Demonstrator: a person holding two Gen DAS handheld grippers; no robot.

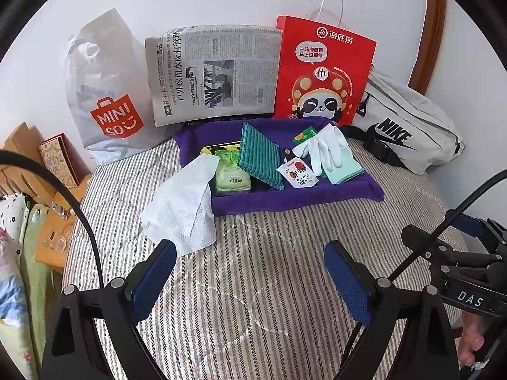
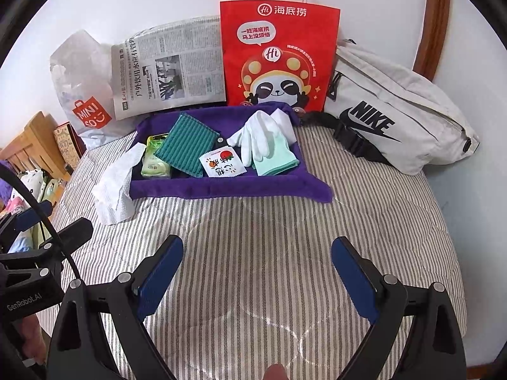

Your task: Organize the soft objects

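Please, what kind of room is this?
Probably a bedroom at home: the purple tray sits on a striped quilt, like a bed, with a wooden frame at its side and bags against the wall.

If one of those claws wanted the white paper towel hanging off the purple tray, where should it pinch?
Pinch the paper towel at its loose lower part on the bedspread, coming from the front with the open left gripper. That part lies outside the tray, clear of other items.
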